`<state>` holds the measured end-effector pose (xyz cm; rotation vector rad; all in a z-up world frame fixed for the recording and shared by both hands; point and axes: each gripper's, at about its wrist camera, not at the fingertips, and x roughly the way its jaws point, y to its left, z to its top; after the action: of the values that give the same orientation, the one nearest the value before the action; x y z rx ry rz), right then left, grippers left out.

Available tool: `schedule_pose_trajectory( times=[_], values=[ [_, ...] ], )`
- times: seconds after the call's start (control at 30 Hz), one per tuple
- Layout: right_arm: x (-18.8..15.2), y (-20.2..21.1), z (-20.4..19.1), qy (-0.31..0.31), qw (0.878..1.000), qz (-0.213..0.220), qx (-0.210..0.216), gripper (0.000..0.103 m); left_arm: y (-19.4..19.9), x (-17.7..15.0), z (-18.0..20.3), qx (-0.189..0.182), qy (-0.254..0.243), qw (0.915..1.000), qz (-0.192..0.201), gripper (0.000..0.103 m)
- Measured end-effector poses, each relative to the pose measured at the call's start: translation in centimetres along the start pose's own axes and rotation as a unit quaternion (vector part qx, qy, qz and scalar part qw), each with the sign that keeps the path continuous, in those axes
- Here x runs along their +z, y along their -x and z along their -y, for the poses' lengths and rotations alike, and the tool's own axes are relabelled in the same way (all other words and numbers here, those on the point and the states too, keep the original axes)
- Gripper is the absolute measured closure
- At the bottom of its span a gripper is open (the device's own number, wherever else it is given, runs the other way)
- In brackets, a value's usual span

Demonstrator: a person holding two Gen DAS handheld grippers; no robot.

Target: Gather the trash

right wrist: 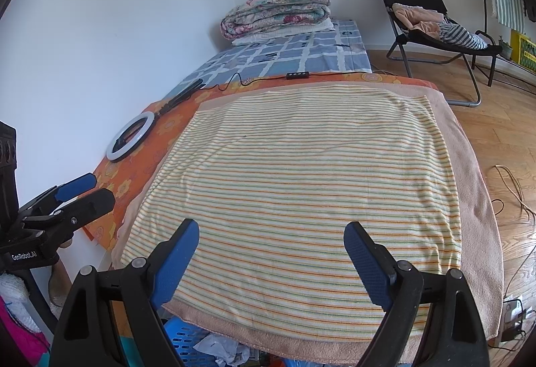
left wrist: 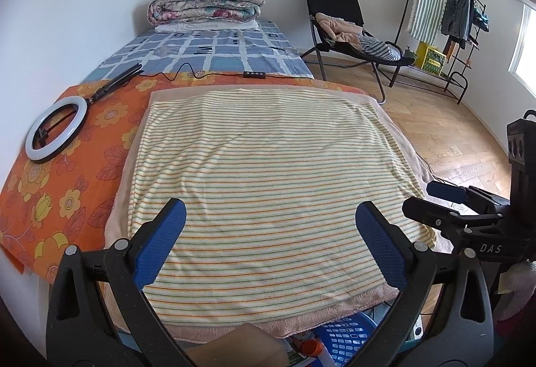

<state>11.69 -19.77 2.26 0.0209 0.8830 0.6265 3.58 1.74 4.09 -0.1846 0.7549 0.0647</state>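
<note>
Left gripper [left wrist: 269, 241]: jaws spread wide, holding nothing. Right gripper [right wrist: 271, 261]: jaws wide apart, holding nothing. Ahead of both jaws lies one striped towel [left wrist: 268, 172]. Below the jaws stands one blue basket [right wrist: 182, 342] with crumpled white trash [right wrist: 219, 350] inside. One ring light [left wrist: 57, 132] lies far left.

We stand at the foot of a bed [left wrist: 234, 45] with a towel [left wrist: 268, 172] spread on its near end, over a sheet [left wrist: 50, 192]. Left of the towel a ring light [left wrist: 57, 132] lies on the sheet, and behind the towel a cable [left wrist: 217, 74] crosses the bed, with a folded quilt [left wrist: 204, 1] at the far end. Right of the bed stands a chair [left wrist: 338, 21], a rack [left wrist: 449, 18] beyond it, and below the towel's near edge sits a basket [right wrist: 187, 343] with crumpled paper [right wrist: 219, 350] in it.
</note>
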Motion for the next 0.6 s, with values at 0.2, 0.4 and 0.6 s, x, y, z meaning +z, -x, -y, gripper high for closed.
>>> schedule_pose_trajectory(
  times=[0.2, 0.4, 0.6],
  values=[
    [-0.1, -0.1, 0.0, 0.0, 1.0, 0.001, 0.0, 0.013, -0.5, -0.1, 0.6, 0.003, -0.006, 0.9999, -0.011, 0.0],
    [-0.1, -0.1, 0.0, -0.002, 1.0, 0.0, 0.001, 0.013, -0.8, -0.1, 0.3, -0.01, 0.007, 0.9997, -0.021, 0.0],
    [-0.3, -0.3, 0.1, -0.007, 1.0, -0.003, 0.003, 0.013, -1.3, -0.4, -0.3, -0.008, 0.016, 0.9994, -0.031, 0.0]
  ],
)
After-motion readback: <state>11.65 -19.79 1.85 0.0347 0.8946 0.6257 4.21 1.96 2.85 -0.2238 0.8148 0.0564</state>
